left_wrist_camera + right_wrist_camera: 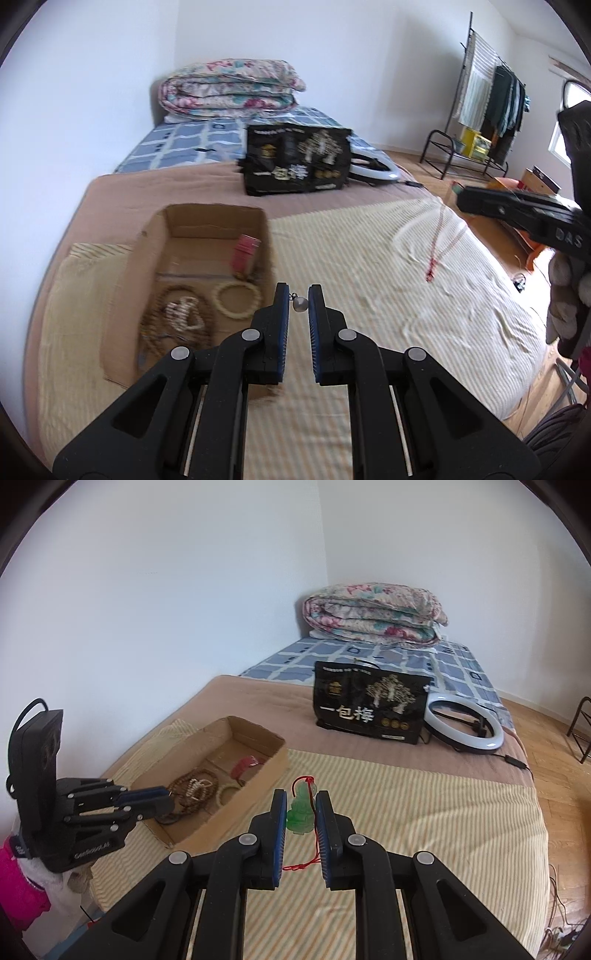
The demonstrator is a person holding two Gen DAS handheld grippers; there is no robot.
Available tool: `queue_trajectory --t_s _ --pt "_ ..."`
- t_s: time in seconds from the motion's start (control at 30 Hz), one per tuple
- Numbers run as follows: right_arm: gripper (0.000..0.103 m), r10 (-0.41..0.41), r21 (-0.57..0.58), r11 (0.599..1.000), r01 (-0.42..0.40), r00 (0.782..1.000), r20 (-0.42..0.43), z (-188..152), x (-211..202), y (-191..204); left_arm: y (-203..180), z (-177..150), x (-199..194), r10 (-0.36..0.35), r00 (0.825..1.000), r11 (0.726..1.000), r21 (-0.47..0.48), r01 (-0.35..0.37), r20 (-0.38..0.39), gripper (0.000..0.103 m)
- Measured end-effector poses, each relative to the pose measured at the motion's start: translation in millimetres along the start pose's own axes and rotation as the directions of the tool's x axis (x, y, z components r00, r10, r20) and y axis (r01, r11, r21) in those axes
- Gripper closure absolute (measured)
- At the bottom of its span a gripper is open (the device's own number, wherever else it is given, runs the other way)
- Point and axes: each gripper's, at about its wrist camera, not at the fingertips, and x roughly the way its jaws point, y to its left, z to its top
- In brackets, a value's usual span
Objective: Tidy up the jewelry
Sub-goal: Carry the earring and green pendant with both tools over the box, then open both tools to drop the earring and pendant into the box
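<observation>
Now the left gripper (pixel 298 293) holds a small silvery teardrop pendant (pixel 300 304) between narrowly parted jaws beside the open cardboard box (pixel 147 266) of beaded bracelets (pixel 181 314). Its right counterpart (pixel 301 805) clasps a green carved pendant (pixel 301 808) on red cord above the striped bed cover (pixel 424 812).

Cardboard box (pixel 207 775) on bed (pixel 406 812), left; bead bracelets (pixel 195 788) inside. Bag (pixel 369 709) behind, ring light (pixel 463 723) right of it.
</observation>
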Motion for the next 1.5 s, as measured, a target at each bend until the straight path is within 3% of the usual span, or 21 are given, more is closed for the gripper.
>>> queue_trajectory --t_s 0.3,0.87,1.5 --pt "0.089 0.074 -0.004 0.997 -0.074 0.997 0.02 18 19 34 55 22 6 0.023 1.0 0.997 -0.079 -0.022 0.018 0.094" --pt "0.089 0.178 -0.031 0.983 -0.179 0.984 -0.021 39 76 87 100 46 46 0.039 0.999 0.997 -0.073 -0.038 0.0 0.094" --pt "0.088 0.213 -0.007 0.976 -0.217 0.965 -0.151 13 147 101 121 47 92 0.021 0.998 0.995 -0.1 -0.026 -0.053 0.094"
